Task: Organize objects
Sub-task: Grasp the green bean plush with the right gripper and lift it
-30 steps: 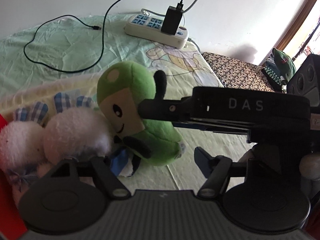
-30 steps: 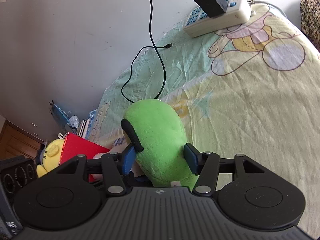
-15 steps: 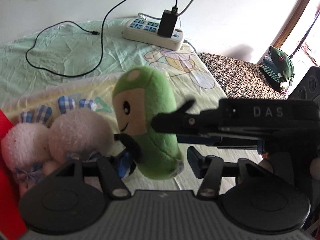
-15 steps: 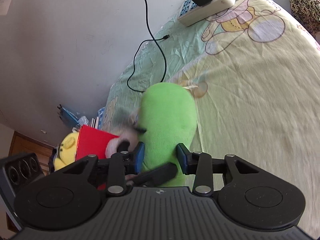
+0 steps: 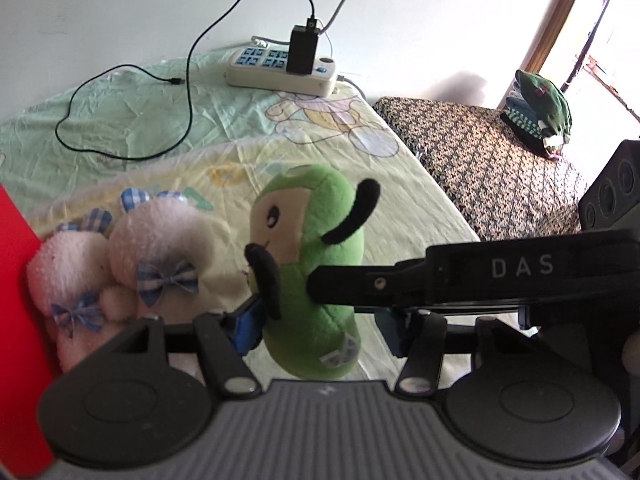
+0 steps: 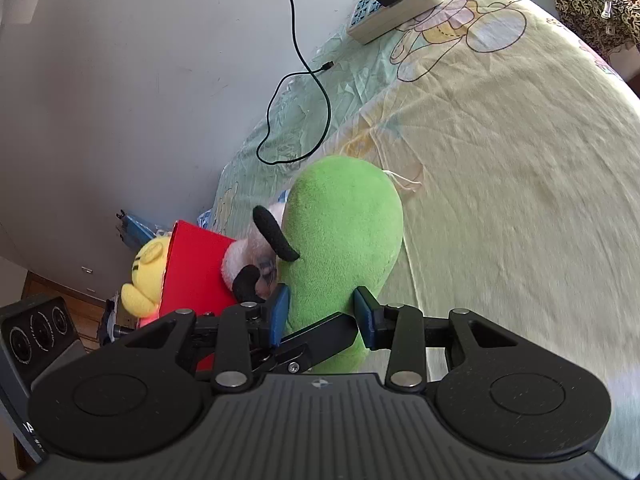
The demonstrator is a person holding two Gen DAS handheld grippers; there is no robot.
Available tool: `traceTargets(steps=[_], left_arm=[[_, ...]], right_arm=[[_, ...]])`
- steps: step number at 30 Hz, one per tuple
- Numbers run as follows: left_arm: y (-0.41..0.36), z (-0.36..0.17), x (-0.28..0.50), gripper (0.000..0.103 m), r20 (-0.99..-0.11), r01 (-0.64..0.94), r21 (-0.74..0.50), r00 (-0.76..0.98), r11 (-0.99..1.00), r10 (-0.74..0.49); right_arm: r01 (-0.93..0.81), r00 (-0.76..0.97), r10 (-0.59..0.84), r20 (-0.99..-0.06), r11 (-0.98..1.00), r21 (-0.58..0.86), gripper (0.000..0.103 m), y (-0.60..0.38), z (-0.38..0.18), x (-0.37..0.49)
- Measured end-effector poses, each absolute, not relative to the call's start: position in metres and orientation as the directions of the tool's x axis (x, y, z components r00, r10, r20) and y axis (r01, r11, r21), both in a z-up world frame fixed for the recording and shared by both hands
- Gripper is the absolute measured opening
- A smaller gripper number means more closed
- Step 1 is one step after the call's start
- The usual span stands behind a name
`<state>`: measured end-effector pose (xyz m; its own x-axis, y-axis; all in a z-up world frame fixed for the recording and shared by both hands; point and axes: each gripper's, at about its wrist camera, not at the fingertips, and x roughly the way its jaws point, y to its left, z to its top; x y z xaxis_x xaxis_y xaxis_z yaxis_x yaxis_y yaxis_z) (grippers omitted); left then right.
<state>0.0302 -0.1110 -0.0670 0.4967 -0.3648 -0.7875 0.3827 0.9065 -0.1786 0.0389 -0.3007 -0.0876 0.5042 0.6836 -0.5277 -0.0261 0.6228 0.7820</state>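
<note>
My left gripper [image 5: 319,327] is closed on the base of the green plush toy [image 5: 308,240]. One blue pad presses at the toy's black arm. The other pad is half hidden behind my right gripper's finger, which crosses in from three o'clock. My right gripper [image 6: 321,312] clamps the same toy from its back, with both pads sunk into the fur. The toy stands upright between the two grippers, low in the middle of both views, over the bed sheet [image 5: 400,216]. I cannot tell whether its base touches the sheet.

The danger I see is two grips on one soft body. If my hands pull apart or twist against each other, the stuffing will give, one pad could slide off, and the toy could flop. My crossed fingers could also knock together. The white plush bunnies [image 5: 160,248] lie just beside the toy at nine o'clock. A sideways swing could drag or topple them.

As for containers, the red box [image 5: 16,280] at the nine o'clock edge is the only likely one. The bunnies lean against it, and I cannot see inside it. In the right view a yellow plush [image 6: 146,268] sits just beyond it, and I cannot tell whether it is in or behind the box.

Farther off, at twelve o'clock, a power strip [image 5: 280,72] and a loose black cable [image 5: 188,92] lie on the sheet, well apart from the toy.
</note>
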Motion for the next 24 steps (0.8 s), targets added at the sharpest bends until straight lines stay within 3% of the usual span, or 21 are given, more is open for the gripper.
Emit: traceTargets(steps=[8, 16, 24], left_arm=[[-0.105, -0.046, -0.004, 0.056, -0.757, 0.4, -0.156, 0.539, 0.903, -0.369], [-0.083, 0.001, -0.036, 0.056, -0.652, 0.368, -0.101, 0.677, 0.924, -0.341], [-0.029, 0.029, -0.06, 0.056, -0.568, 0.289, -0.069, 0.775, 0.955, -0.276]], right_arm=[[-0.157, 0.569, 0.678, -0.465, 0.645, 0.748, 0.04, -0.288, -0.046, 0.018], [-0.307, 0.594, 0.726, -0.346, 0.603, 0.736, 0.04, -0.258, -0.008, 0.01], [-0.407, 0.571, 0.77, -0.285, 0.568, 0.715, 0.04, -0.199, 0.014, 0.008]])
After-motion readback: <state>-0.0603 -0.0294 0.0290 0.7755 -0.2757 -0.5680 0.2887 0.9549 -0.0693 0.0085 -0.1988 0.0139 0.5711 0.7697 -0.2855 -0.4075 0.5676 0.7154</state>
